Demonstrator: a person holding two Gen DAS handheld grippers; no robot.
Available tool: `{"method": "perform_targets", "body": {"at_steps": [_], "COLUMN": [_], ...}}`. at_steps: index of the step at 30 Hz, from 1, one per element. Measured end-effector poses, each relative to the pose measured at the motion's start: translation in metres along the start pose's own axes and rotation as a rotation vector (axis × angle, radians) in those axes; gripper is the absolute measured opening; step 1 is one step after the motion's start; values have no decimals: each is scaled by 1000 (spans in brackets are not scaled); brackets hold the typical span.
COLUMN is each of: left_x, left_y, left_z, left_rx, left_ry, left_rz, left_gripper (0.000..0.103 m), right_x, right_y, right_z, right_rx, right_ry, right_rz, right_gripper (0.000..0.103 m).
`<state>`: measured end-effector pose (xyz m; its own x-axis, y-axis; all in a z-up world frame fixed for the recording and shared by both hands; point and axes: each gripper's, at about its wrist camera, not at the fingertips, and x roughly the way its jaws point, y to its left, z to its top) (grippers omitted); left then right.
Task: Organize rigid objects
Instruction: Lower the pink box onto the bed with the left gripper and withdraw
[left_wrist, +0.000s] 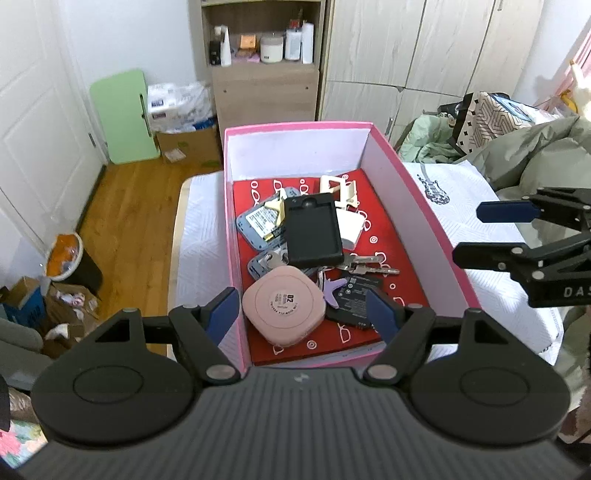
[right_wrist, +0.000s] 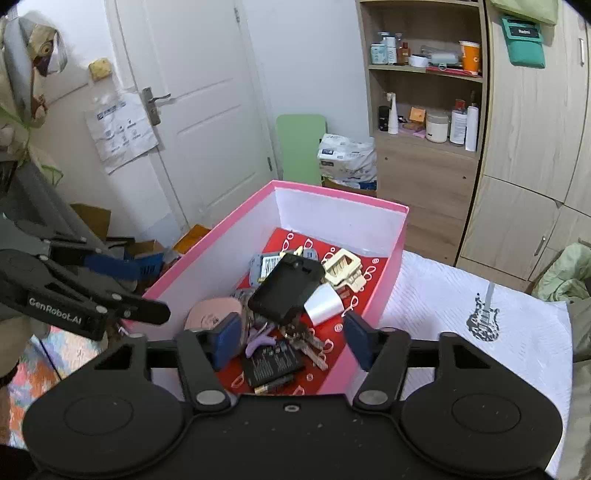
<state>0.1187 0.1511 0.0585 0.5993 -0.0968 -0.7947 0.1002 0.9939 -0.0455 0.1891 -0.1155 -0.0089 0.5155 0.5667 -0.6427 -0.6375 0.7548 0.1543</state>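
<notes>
Both claws hang above the near end of a pink box (left_wrist: 413, 192) that rests on a white quilted cover (left_wrist: 480, 221), each tilted down toward the box's contents. The left claw (left_wrist: 303, 314) has its blue pads spread wide with nothing between them; its left pad sits outside the box's left wall, its right pad over the inside. The right claw (right_wrist: 291, 341) is likewise parted and empty, its pads standing over the near end of the box. Inside, on a red patterned lining (left_wrist: 391, 236), lies a jumble: a black rectangular case (left_wrist: 314, 230) rests on top, its long axis running roughly along the box, tilted over a grey device (left_wrist: 258, 225). A pink rounded compact (left_wrist: 284, 308) lies flat at the near left, beside a black battery (left_wrist: 354, 299) and a bunch of keys (left_wrist: 369, 266). A white charger (left_wrist: 351, 229) and a cream clip (left_wrist: 340, 190) lie toward the far right.
</notes>
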Motion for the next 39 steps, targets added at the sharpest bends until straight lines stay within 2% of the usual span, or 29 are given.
{"method": "perform_targets", "body": {"at_steps": [3,4,6,11,15,21,24,29,31,35,39], "left_x": [-4,-5,-6,-9,-7,1,2,-6,-9,-12,-15], "left_y": [-7,-9,-18,-27,-36,-43,-45,-51,-52,-58,-64], "left_z": [-3,-4,-8,-15,-16,-21,-25,-30,-33,-42,-54], "left_rx": [6,14,46,-6,-34,-118,-156,-144,-157,-169,-179], "left_ry": [-20,-27,-44,-76,-83,-39,-18,-73,-80,-94,-128], "left_rz": [14,25,57,47,80,30,50,133,132,148,169], "left_gripper": [82,84,84,89,93,93,93,95,99,100,101], "right_x": [-8,-10,-16,-28,-40,-55,-62,-72,-75,-78,-82], "right_y": [-3,-5,-9,-14,-25,-30,-25,-12,-9,-7,-2], "right_z": [-6,-7,-11,-30,-41,-53,-56,-59,-61,-68,-78], "right_rx": [9,26,73,42,143,272,259,180,167,174,148], "right_ry": [-13,-19,-31,-20,-38,-57,-85,-149,-174,-186,-222], "right_rz": [-28,-44,-95,-133,-167,-224,-258,-322,-333,-313,-347], "right_gripper": [76,87,102,102,102,102,102,102,102,102,102]}}
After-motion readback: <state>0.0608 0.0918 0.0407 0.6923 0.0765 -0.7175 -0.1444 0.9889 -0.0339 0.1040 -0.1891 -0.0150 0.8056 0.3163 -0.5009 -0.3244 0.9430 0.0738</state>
